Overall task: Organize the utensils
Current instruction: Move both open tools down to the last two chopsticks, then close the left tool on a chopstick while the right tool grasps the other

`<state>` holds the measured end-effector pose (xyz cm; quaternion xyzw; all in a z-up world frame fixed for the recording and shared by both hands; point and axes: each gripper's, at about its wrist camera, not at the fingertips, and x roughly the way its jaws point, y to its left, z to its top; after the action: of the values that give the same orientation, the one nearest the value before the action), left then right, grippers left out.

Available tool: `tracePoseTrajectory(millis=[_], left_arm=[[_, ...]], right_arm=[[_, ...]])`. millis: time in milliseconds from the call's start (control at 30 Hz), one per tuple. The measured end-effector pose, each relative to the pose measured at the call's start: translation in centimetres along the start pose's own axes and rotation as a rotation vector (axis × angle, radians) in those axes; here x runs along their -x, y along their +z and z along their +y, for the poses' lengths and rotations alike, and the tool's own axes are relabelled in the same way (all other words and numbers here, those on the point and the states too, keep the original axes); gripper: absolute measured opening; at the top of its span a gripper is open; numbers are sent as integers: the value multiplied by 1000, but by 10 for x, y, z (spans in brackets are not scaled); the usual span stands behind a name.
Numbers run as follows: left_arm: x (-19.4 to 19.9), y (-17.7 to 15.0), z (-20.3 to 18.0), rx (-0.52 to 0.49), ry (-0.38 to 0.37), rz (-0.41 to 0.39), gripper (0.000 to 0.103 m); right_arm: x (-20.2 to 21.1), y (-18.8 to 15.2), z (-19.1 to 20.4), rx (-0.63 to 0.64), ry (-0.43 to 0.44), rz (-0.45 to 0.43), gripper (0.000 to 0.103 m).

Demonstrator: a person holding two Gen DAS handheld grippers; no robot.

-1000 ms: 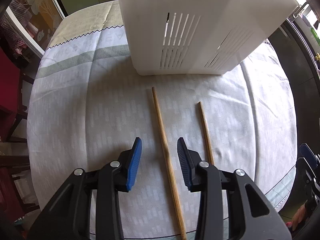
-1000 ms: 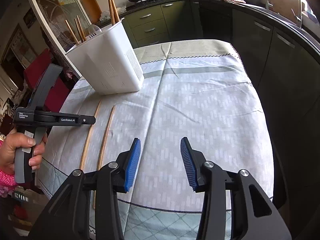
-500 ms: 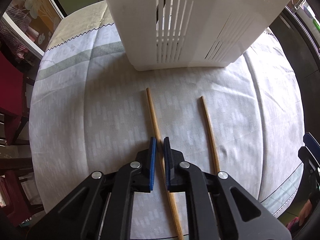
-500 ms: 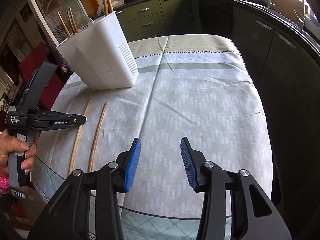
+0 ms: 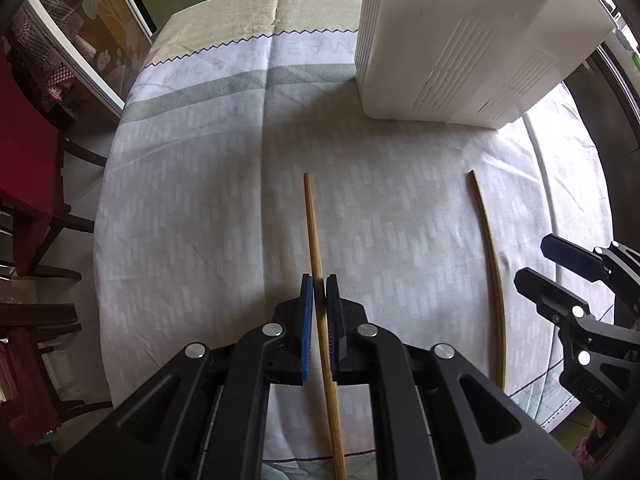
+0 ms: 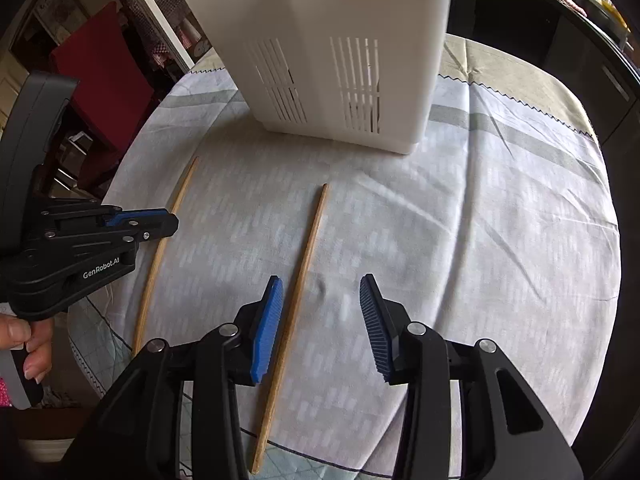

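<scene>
One chopstick (image 5: pixel 316 248) is clamped between the closed jaws of the left gripper (image 5: pixel 319 300). The second chopstick (image 6: pixel 298 276) lies on the worktop (image 6: pixel 480 248), beside the right gripper (image 6: pixel 320 320), jaws wide. White utensil holder (image 6: pixel 332 52) stands beyond.

Words I can read

I see "GenRobot.AI" in white on the left gripper (image 6: pixel 138 227); "DAS" on the right gripper (image 5: pixel 550 266).
</scene>
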<state>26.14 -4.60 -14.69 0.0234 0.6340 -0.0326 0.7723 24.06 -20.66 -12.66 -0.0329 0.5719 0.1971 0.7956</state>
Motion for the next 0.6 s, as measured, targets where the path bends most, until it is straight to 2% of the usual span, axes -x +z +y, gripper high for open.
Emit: tracePoseTrajectory(millis=[267,600], left_arm=[[-5,-3,14,0,-20,8,7],[-8,-3,17,-13,-21,3,7]], right_arm=[[-30,20,17,15,-70,61,27],[-41,27,31,36,-134,74,26]])
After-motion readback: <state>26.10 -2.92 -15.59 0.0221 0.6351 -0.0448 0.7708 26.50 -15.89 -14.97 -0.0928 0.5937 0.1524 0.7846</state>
